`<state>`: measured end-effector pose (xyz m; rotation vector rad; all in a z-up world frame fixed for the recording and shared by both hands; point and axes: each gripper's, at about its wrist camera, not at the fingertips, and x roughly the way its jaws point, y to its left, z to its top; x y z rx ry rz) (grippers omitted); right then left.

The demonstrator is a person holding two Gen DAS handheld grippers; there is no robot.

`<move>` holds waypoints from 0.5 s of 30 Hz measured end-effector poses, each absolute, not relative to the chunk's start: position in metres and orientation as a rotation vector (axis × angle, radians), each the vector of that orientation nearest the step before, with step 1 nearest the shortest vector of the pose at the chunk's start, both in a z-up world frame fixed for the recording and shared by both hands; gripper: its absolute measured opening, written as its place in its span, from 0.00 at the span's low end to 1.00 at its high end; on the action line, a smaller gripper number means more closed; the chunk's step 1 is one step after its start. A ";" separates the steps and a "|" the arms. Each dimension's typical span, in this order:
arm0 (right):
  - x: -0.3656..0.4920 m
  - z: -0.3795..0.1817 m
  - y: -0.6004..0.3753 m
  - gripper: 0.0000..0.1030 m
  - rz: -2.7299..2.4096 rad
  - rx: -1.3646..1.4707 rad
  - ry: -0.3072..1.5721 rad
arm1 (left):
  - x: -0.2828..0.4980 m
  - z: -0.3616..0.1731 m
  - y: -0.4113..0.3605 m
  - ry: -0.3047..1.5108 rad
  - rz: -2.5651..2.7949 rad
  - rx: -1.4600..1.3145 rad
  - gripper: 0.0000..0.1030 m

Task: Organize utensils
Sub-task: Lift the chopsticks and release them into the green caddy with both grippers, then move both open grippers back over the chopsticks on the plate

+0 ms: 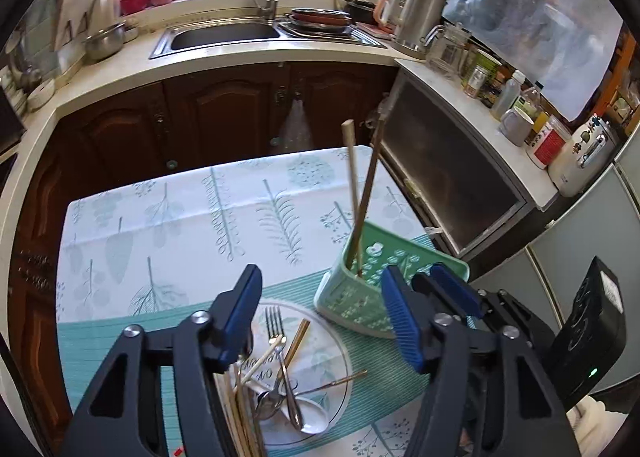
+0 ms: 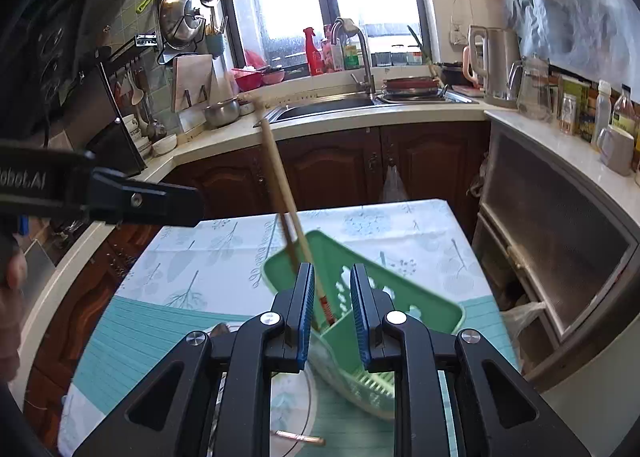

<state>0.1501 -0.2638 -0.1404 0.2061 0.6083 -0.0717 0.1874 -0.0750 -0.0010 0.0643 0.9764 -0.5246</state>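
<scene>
A green slotted utensil holder [image 1: 352, 305] [image 2: 400, 297] stands tilted on the table, with two long chopsticks [image 1: 366, 193] [image 2: 280, 177] upright in its end compartment. My right gripper [image 2: 332, 293] hangs just over that compartment, slightly open; the chopsticks' lower ends show in the gap, and its pads do not press on them. My left gripper [image 1: 320, 289] stands wide open and empty above a white plate [image 1: 340, 341]. On the plate lie a fork [image 1: 276, 329], spoons [image 1: 280, 397] and several chopsticks [image 1: 298, 341]. In the left wrist view, the right gripper's blue pads [image 1: 456, 289] show behind the holder.
The table carries a leaf-print cloth [image 1: 180, 225] and a teal mat [image 2: 132, 337]. Beyond it is dark cabinetry with a sink [image 1: 224, 35]. A steel-fronted cabinet [image 2: 560, 241] stands at the right, with a kettle [image 1: 420, 17], jars and a mug on top. The table's far half holds no objects.
</scene>
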 end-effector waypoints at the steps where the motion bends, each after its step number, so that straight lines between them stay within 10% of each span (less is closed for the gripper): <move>1: 0.144 -0.131 -0.263 0.18 -0.070 0.214 0.611 | 0.184 -0.002 -0.070 0.982 -0.515 0.061 0.60; 15: 0.045 -0.089 -0.212 0.18 0.029 0.268 0.710 | 0.127 -0.037 0.008 1.115 -0.334 0.008 0.73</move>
